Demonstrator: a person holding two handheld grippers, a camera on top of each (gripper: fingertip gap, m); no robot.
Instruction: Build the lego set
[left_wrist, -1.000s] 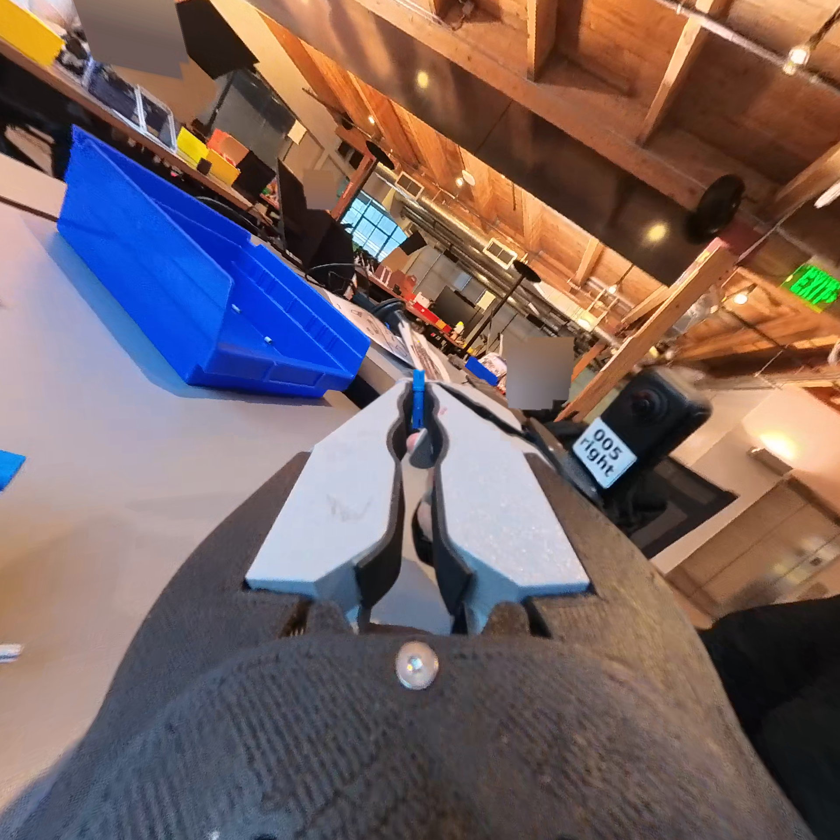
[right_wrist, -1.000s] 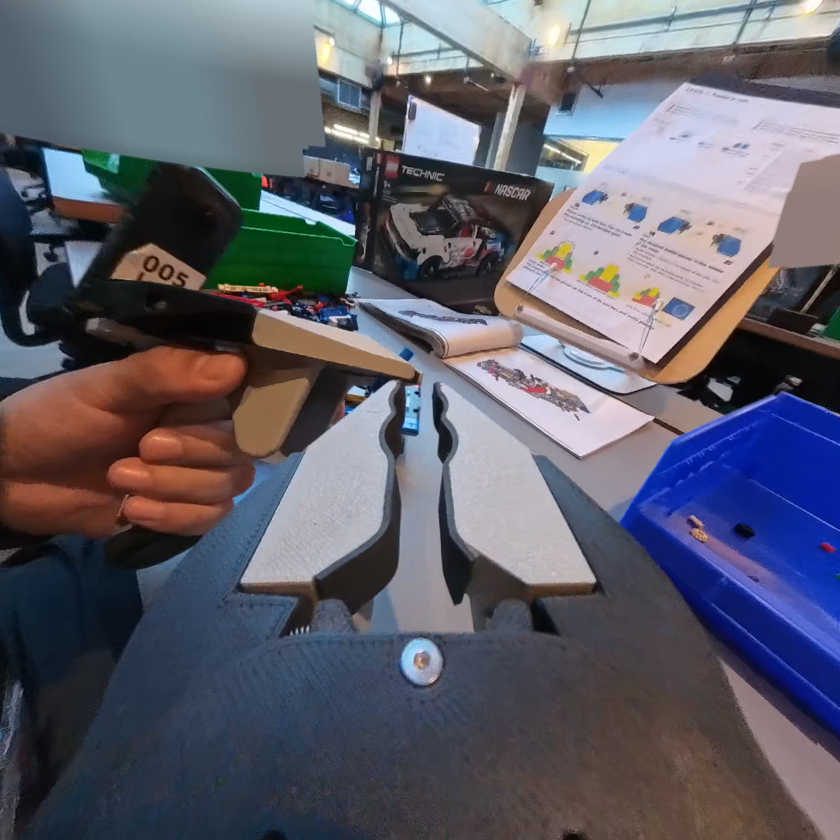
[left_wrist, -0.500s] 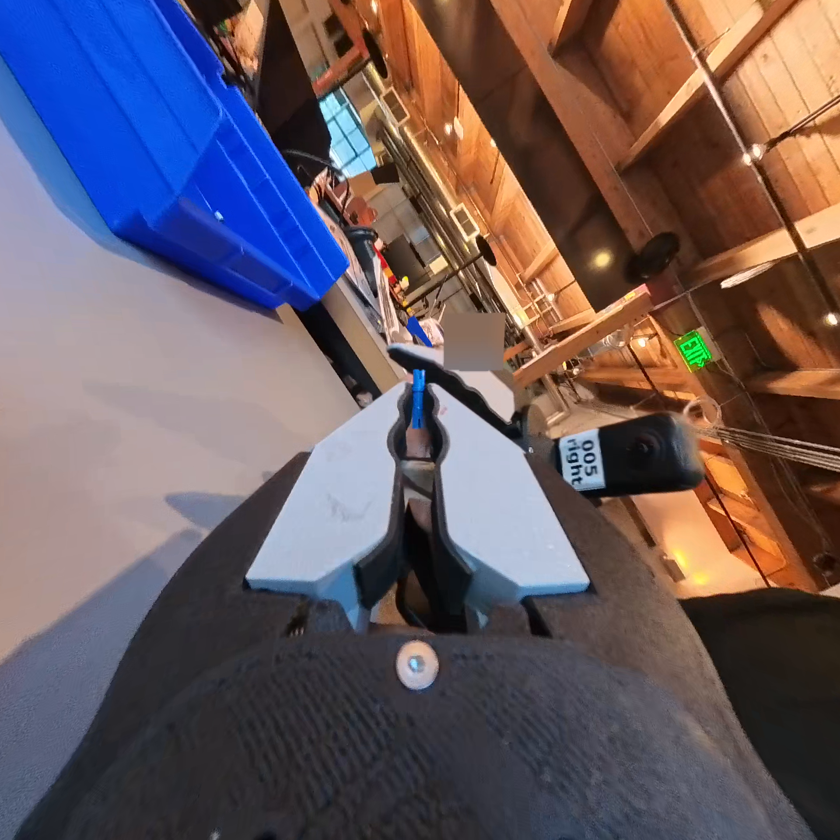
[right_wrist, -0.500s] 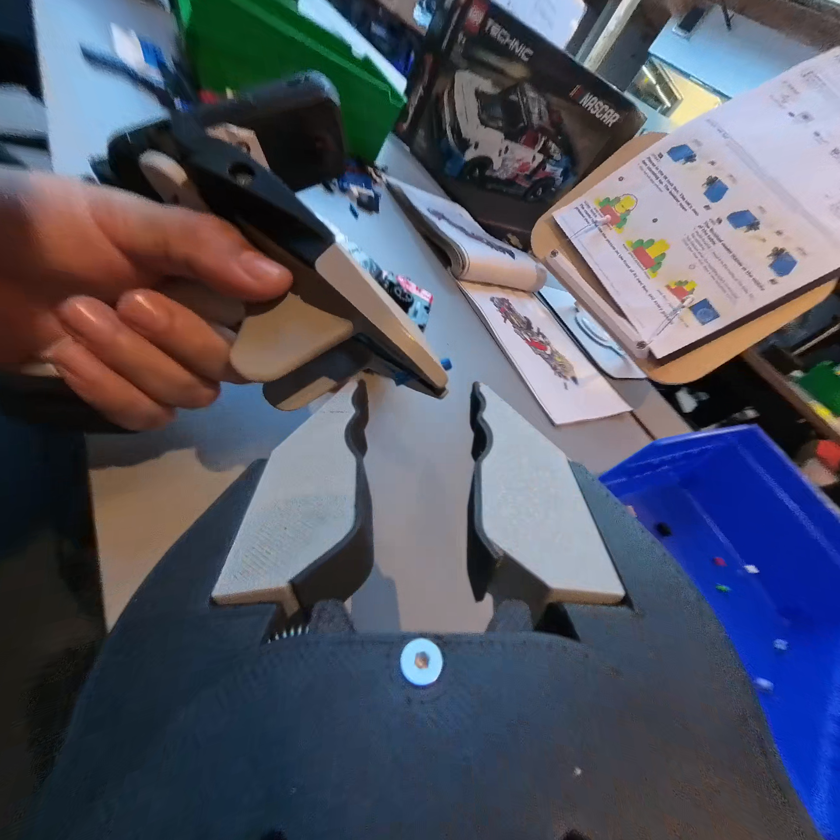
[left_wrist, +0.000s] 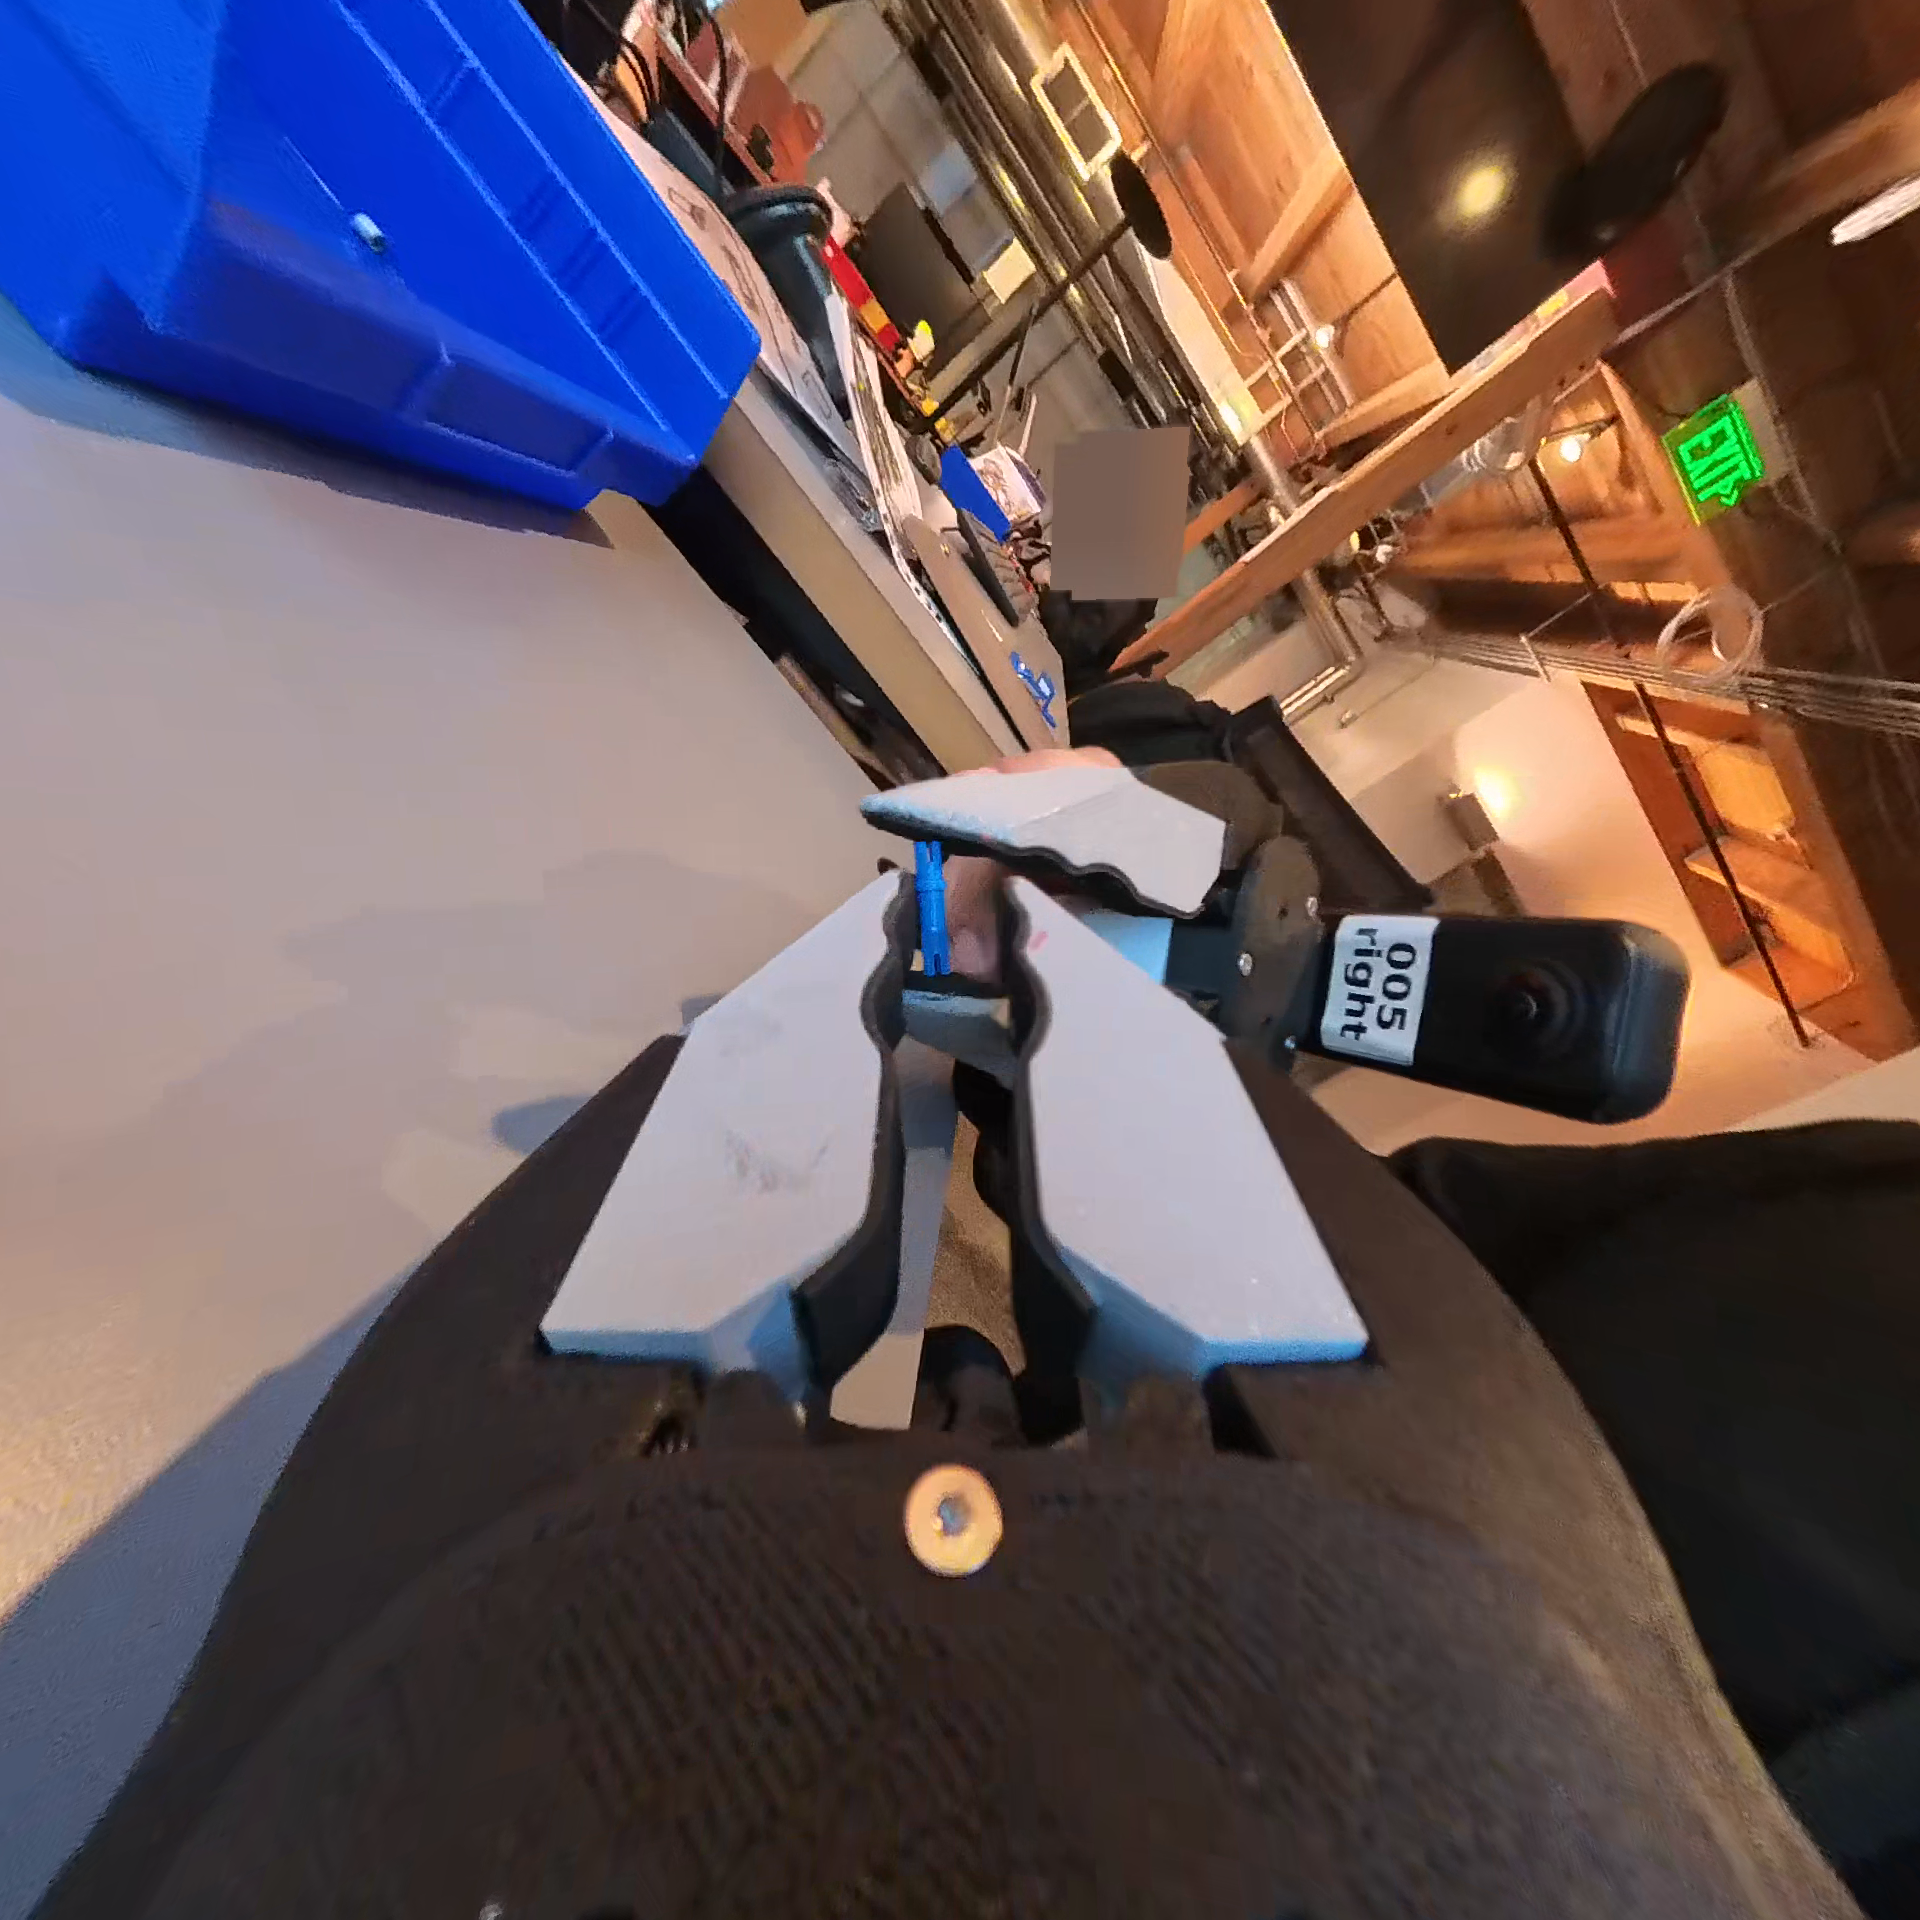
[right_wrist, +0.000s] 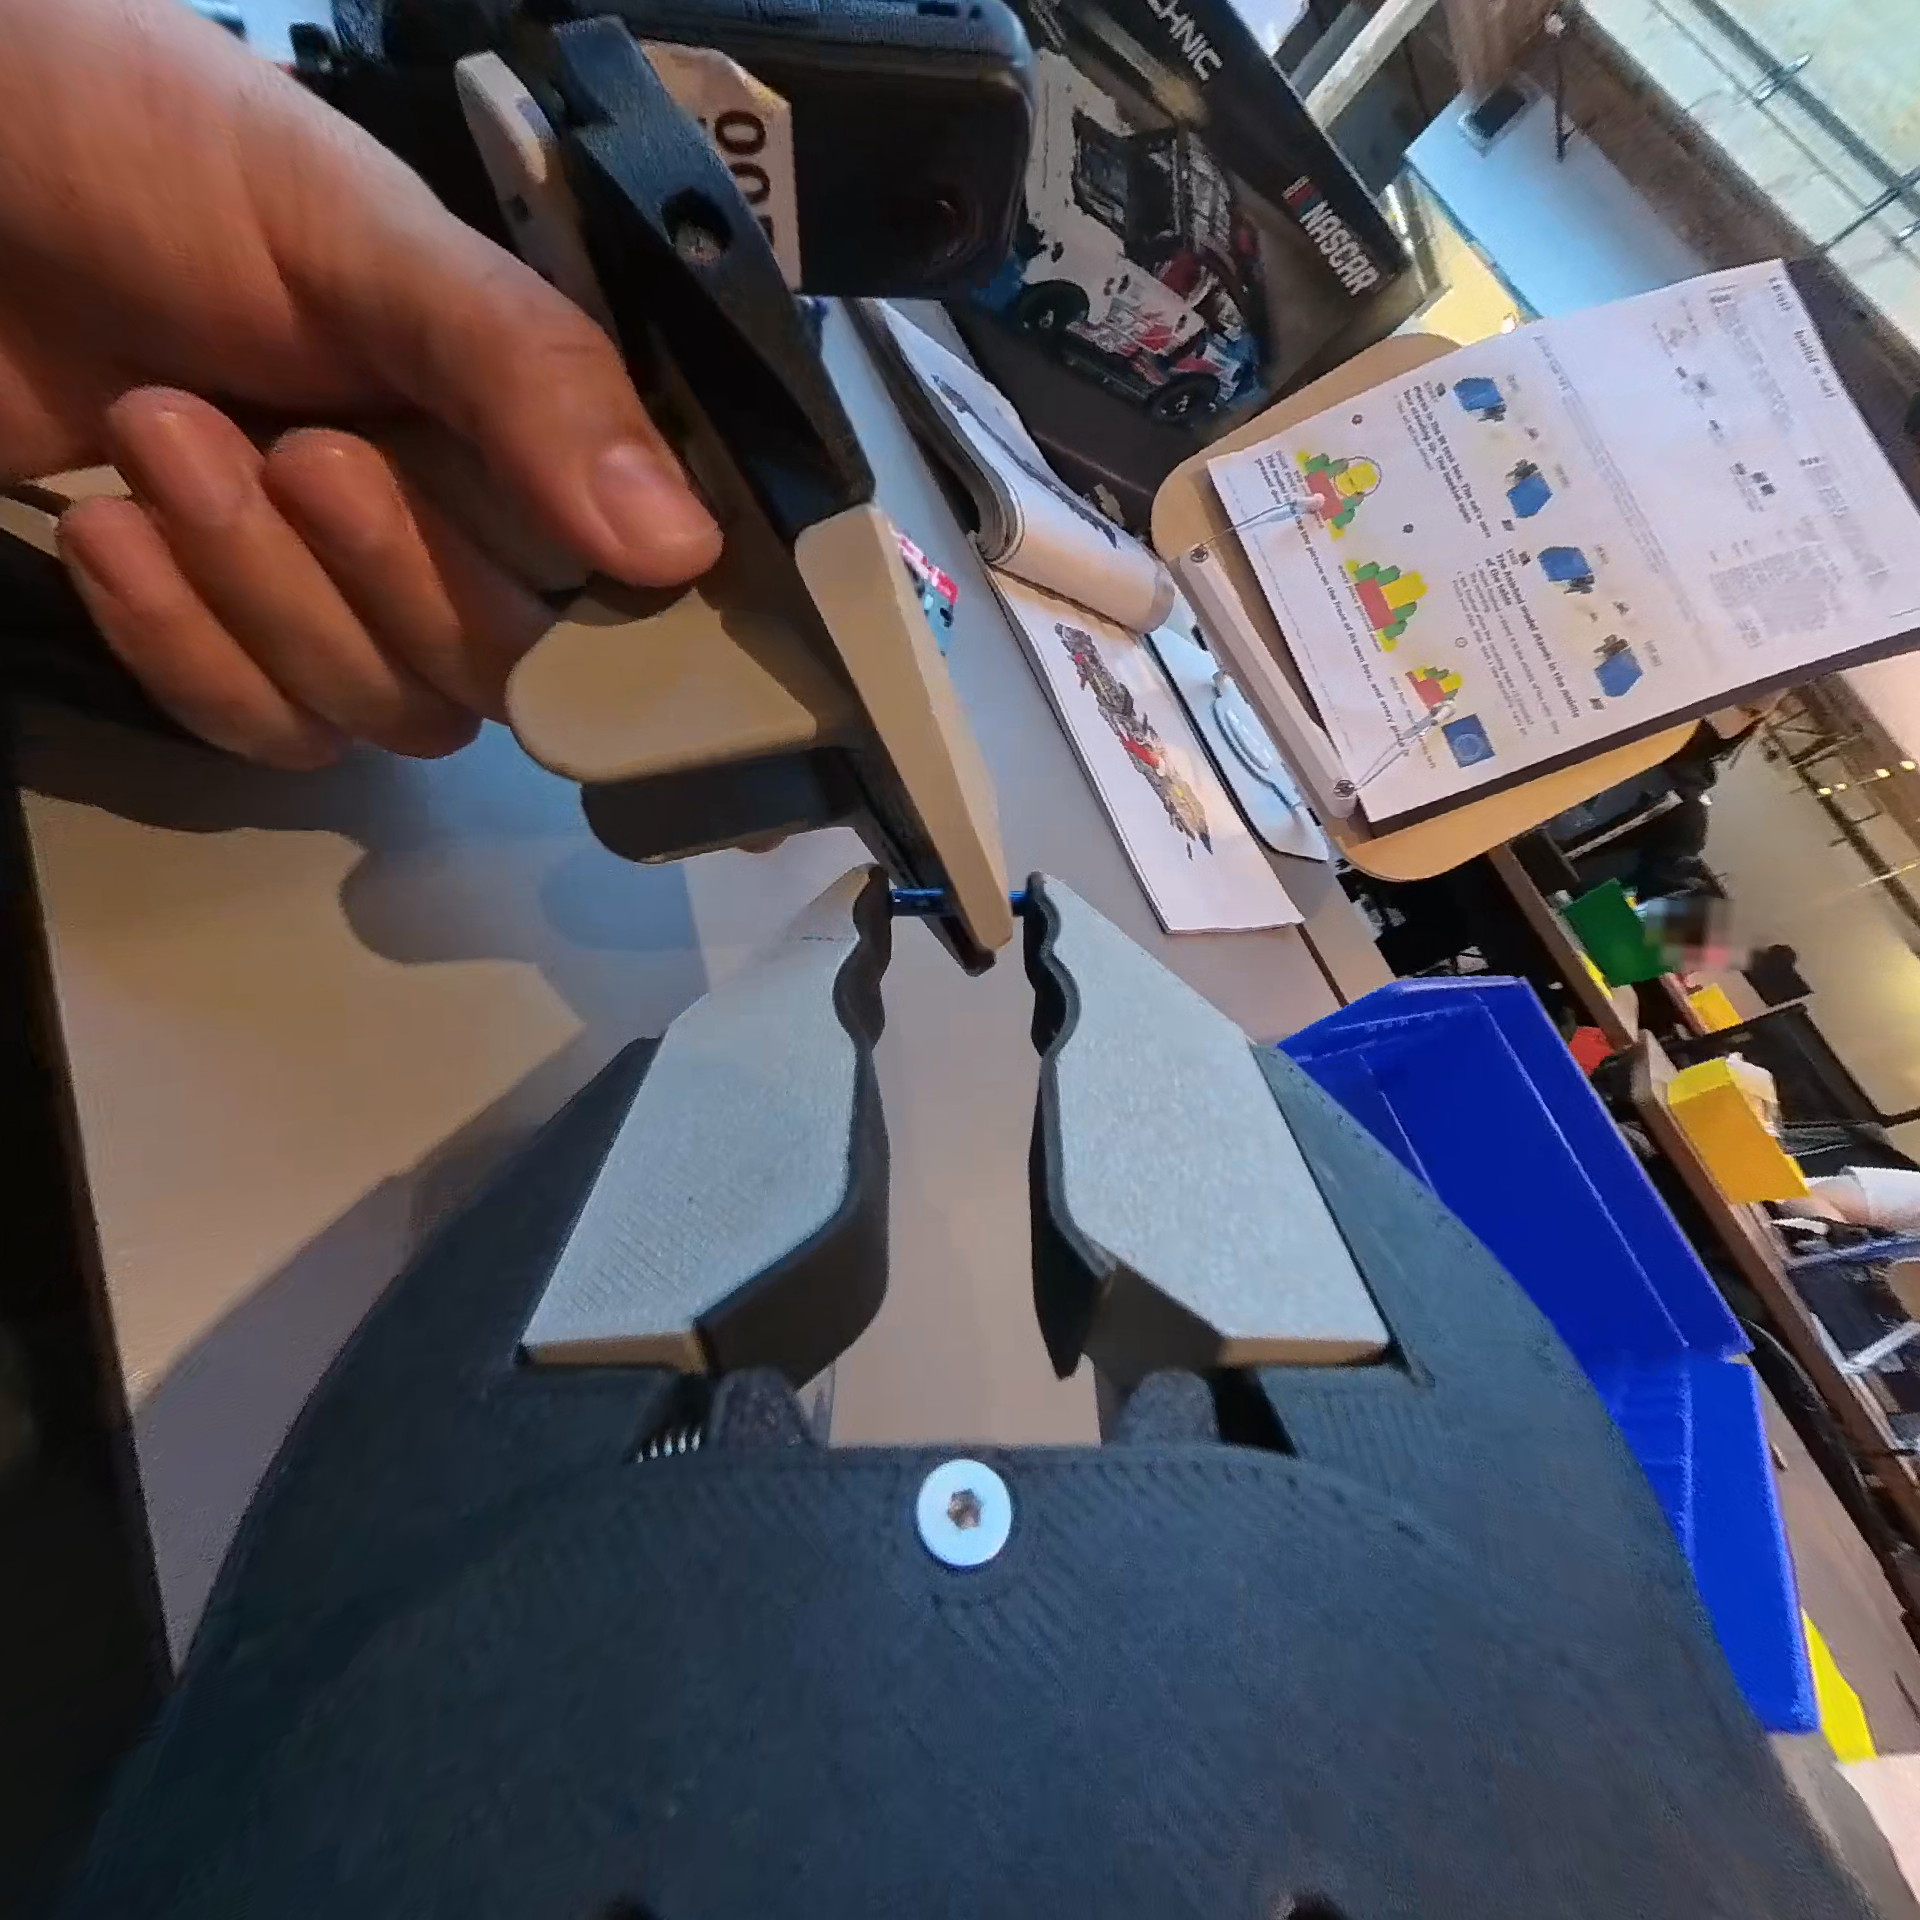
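A small blue Lego pin (left_wrist: 928, 914) stands between my two grippers above the grey table (left_wrist: 364, 779). My left gripper (left_wrist: 951, 899) has its jaws a little apart, with the pin beside its left fingertip. My right gripper (right_wrist: 956, 904) is closed on the pin's two ends, and the pin (right_wrist: 914, 900) spans its fingertips. In the left wrist view the right gripper's fingers (left_wrist: 1049, 836) lie above and below the pin. In the right wrist view the left gripper (right_wrist: 977, 935), held by a hand (right_wrist: 312, 364), points its tip down between my right jaws.
A blue bin (left_wrist: 364, 208) sits on the table and also shows at the right of the right wrist view (right_wrist: 1538, 1195). Behind it are a Lego box (right_wrist: 1174, 260), an open booklet (right_wrist: 1039, 499), a loose printed sheet (right_wrist: 1143, 748) and an instruction sheet on a wooden stand (right_wrist: 1558, 520). Left and right tips are no more than a few centimetres apart.
The two grippers have come together. The right jaws have narrowed onto the ends of the pin. The left jaws, earlier shut on the pin, now stand wider apart.
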